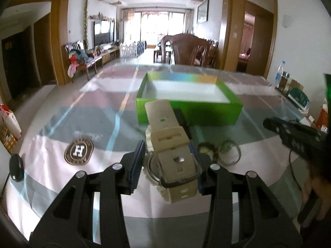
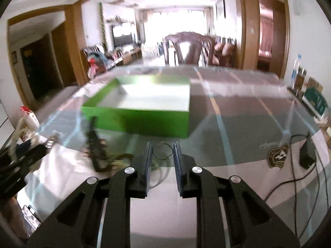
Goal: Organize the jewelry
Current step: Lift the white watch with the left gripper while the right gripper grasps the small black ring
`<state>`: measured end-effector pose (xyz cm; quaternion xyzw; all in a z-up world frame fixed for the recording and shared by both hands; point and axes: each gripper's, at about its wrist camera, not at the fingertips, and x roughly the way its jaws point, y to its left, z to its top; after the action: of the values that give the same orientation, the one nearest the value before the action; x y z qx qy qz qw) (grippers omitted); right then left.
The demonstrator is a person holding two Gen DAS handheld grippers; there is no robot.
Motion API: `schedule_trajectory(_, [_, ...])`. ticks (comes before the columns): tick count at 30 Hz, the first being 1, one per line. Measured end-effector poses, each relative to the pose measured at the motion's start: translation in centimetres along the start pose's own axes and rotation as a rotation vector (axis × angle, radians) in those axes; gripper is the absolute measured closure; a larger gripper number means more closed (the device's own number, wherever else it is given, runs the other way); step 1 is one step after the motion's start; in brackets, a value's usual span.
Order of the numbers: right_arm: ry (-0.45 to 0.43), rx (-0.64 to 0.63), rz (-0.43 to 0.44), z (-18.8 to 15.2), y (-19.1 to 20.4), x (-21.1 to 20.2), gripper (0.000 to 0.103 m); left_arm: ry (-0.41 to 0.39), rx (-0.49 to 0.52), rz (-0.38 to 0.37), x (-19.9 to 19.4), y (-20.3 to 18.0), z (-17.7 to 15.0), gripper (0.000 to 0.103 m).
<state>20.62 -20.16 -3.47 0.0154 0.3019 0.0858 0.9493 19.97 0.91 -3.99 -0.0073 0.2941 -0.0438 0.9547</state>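
**Beige watch in left grip, green box straight ahead**

Beige rubber is what your left gripper [image 1: 168,165] is clamped on: a watch [image 1: 171,161], pinched across its strap near the buckle, with the case tucked against the left pad. The strap's long axis runs forward along the fingers, its free end pointing at the green box [image 1: 189,101]. That box sits open on the table [image 1: 51,144] directly beyond the watch, so the carry looks like a plain forward move over the near wall.

Your right gripper [image 2: 162,165] has its jaws drawn close with a narrow gap. A thin dark loop, possibly a cord or fine bracelet [image 2: 163,150], lies at the fingertips; blur prevents confirming whether it is pinched. From this side the green box [image 2: 144,103] lies ahead and to the left.

Two bangles [image 1: 219,150] rest on the table just right of the left fingers, not yet boxed. A dark strap-like item [image 2: 96,144] lies left of the right fingers; its identity is unclear.

Judgement: the left hand is better lined up with the box and should deposit first.
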Motion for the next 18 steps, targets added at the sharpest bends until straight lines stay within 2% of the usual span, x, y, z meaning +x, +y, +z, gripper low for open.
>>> schedule_trajectory(7, [-0.099, -0.02, -0.003, -1.7, 2.1, -4.8, 0.082, -0.053, 0.008, -0.026, -2.6, -0.7, 0.9, 0.062])
schedule_trajectory(18, [-0.114, -0.018, 0.005, -2.4, 3.1, -6.4, 0.082, -0.048, 0.0, -0.042, -3.7, -0.9, 0.1, 0.062])
